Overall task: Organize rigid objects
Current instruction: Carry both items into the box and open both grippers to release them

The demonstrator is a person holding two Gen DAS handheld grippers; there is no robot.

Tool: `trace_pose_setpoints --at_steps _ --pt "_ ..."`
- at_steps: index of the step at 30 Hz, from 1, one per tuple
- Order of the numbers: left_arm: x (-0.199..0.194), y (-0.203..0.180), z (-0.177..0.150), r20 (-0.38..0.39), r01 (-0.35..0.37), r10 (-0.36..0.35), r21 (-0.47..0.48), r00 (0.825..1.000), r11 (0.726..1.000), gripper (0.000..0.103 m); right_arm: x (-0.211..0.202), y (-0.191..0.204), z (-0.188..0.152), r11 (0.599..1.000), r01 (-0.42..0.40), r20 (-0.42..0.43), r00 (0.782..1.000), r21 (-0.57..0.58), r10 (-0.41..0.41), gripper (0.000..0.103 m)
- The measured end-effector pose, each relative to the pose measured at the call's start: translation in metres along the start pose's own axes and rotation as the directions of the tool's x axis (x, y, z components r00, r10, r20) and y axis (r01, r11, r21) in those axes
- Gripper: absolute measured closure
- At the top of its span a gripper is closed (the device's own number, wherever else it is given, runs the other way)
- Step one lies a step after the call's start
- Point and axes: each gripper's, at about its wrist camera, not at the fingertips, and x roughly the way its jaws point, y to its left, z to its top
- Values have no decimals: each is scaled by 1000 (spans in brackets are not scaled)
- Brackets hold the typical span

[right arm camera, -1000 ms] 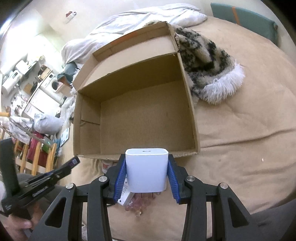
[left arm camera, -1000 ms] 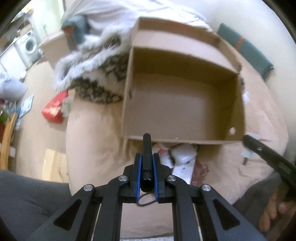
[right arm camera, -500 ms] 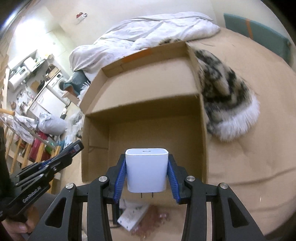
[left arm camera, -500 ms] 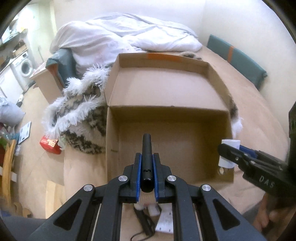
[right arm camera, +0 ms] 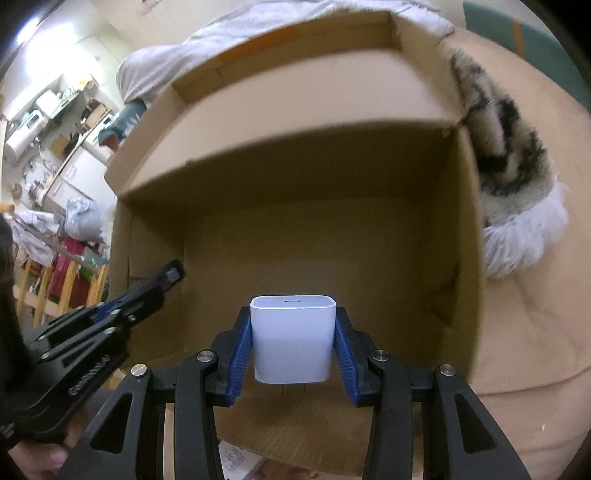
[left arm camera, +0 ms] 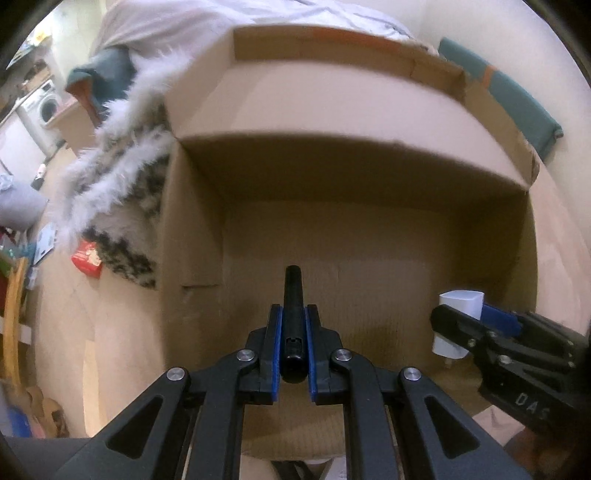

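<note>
An open cardboard box (left arm camera: 369, 229) (right arm camera: 332, 229) lies on a beige bed, and its floor is bare. My left gripper (left arm camera: 293, 332) is shut on a slim black stick-shaped object (left arm camera: 293, 295) and holds it over the box floor. My right gripper (right arm camera: 293, 332) is shut on a white plug-in charger (right arm camera: 293, 339) with its prongs pointing down, also inside the box. The right gripper with the charger (left arm camera: 460, 321) shows in the left wrist view. The left gripper (right arm camera: 162, 280) shows in the right wrist view.
A fluffy black-and-white fur garment (left arm camera: 122, 192) (right arm camera: 513, 162) lies against the box's side. A white duvet (right arm camera: 258, 18) lies behind the box. A teal cushion (left arm camera: 513, 107) is at the wall. White objects (right arm camera: 236, 461) lie in front of the box.
Both grippers have moved forward from in front of the box to inside it, each still holding its object. The pile of items in front has dropped out of sight below.
</note>
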Motion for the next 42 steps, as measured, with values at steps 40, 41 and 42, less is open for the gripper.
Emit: trace_pose_setpoints --at_steps 40,41,42 --pt "27 7 -6 -23 -52 51 -35 998 998 66 -2 3 6 997 -78 68 995 24 77 10" --pt "21 7 -3 -14 -51 51 -43 999 998 54 -5 3 6 997 -77 85 994 22 75 1" --pt "18 8 -2 -1 -52 52 -51 999 997 44 -9 3 7 997 -79 101 992 21 76 0"
